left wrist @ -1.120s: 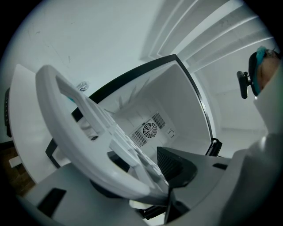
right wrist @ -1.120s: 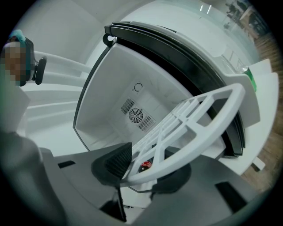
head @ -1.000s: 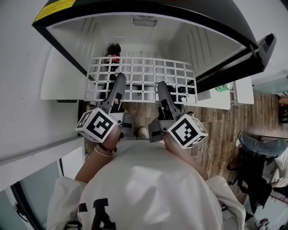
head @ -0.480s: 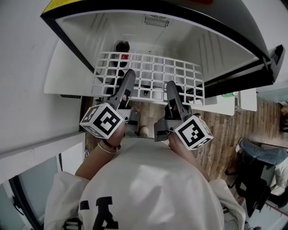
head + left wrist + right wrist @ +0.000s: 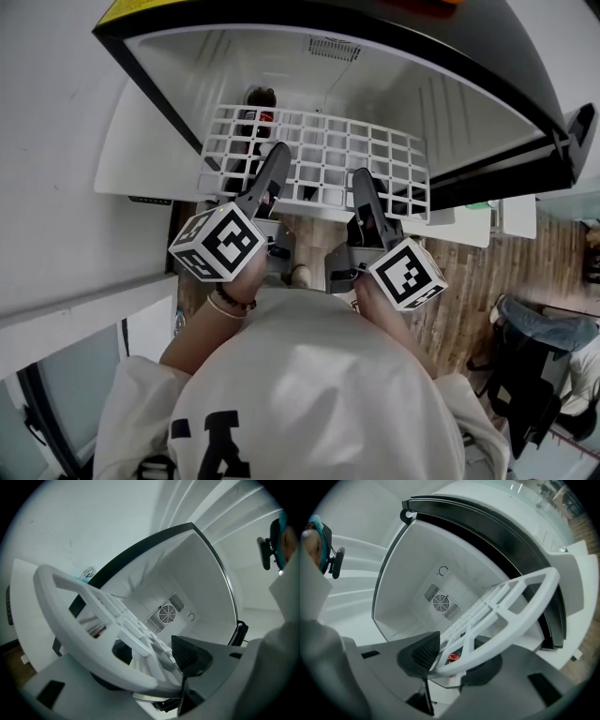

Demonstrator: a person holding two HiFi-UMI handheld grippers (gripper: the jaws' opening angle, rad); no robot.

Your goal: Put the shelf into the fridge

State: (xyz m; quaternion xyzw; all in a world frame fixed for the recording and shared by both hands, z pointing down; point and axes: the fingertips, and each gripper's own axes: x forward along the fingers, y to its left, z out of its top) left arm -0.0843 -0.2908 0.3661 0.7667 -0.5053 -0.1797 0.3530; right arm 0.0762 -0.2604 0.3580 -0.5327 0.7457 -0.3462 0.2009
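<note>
shelf (image 5: 319,159): held level, half inside fridge (image 5: 441,103) | left gripper (image 5: 278,152): fingers just opened wide, near rim loose between | right gripper (image 5: 363,178): fingers closed on near rim | handling: judged light, stiff; near rim best gripped

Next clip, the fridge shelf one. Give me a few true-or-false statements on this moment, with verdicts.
1. The shelf is a white grid. True.
2. The fridge is closed. False: it stands open, with its white inside showing.
3. The right tool is shut on the shelf's front rim. True.
4. The fridge holds nothing. False: a dark bottle stands inside, towards the left in the head view.
5. A round fan vent sits in the fridge's back wall. True.
</note>
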